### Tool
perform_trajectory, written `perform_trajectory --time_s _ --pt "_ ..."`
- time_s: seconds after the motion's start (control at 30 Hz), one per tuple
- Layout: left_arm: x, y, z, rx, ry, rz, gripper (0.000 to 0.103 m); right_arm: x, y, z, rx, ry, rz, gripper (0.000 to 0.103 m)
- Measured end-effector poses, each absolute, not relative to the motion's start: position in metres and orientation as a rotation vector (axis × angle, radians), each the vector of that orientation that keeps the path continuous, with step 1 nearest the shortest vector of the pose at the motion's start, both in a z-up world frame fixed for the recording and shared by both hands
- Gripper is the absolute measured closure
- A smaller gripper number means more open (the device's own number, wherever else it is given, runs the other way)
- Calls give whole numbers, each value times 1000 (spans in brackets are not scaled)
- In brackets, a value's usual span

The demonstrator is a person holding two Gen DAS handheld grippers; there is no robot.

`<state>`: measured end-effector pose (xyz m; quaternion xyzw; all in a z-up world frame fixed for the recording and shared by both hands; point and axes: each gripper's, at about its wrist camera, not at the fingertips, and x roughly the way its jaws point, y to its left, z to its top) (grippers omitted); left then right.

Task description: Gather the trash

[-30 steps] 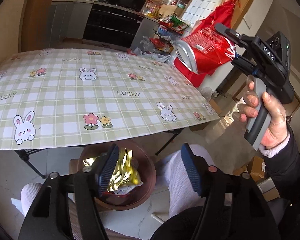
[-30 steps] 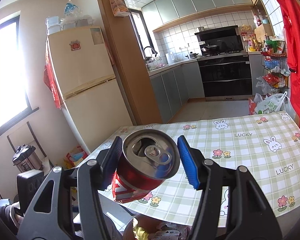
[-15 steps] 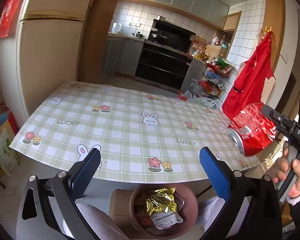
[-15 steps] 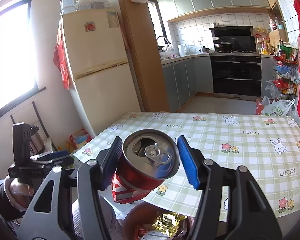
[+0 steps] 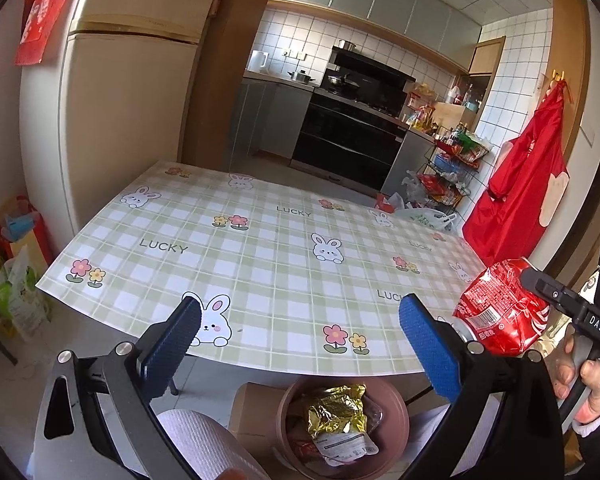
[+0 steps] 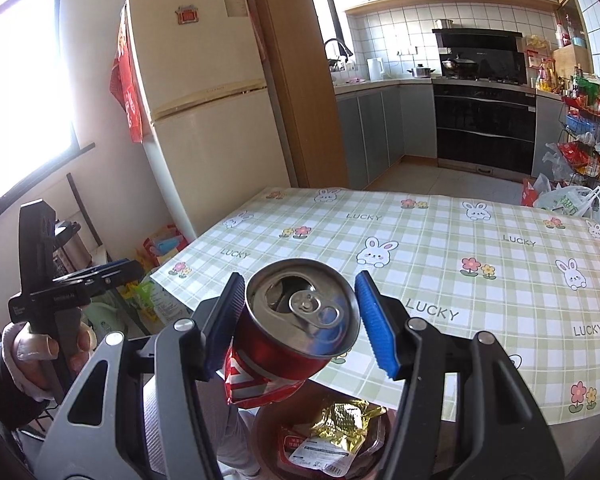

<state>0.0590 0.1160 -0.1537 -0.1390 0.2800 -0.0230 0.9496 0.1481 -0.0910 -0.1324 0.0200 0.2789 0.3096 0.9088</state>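
Observation:
My left gripper [image 5: 300, 312] stands open wide over the near edge of the table, nothing between its fingers. Below that edge sits a round brown bin [image 5: 398, 428] with a gold foil wrapper [image 5: 336, 412] and other packets lying in it. At the right, my right gripper [image 5: 556, 300] holds a crushed red drink can [image 5: 496, 308]. In the right wrist view that gripper [image 6: 300, 280] is shut on the can [image 6: 300, 320], opened top towards the camera, above the bin [image 6: 260, 432] and the wrapper [image 6: 348, 412]. The left gripper [image 6: 100, 276] shows at the left in a hand.
A table with a green checked rabbit cloth [image 5: 260, 260] fills the middle. A cream fridge [image 5: 120, 120] and bags [image 5: 16, 280] on the floor stand left. A red apron [image 5: 524, 184] and a wire rack [image 5: 452, 168] are at the right. The person's knees [image 5: 204, 448] flank the bin.
The left gripper's jaws opened wide and let go of the gold wrapper, which now lies in the bin; the gripper rose and tipped up. The right gripper came down towards the bin with the can.

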Motion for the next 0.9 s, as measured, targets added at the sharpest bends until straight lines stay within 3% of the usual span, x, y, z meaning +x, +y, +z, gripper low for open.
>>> perform_trajectory --time_s 0.53,0.63,0.7,0.73,0.9 --pt "60 116 -161 -273 600 -36 6 148 -75 -149 6 648 643 44" --pt "60 116 -161 -264 600 -31 6 148 -77 -148 -2 645 622 31" --pt "60 115 -161 -255 598 -33 6 147 -78 -145 -11 633 592 13" --pt "60 114 -161 -251 593 -36 6 147 -80 -144 -14 626 575 9" --pt "60 106 -151 -201 565 -36 6 148 -88 -130 -42 612 491 6"
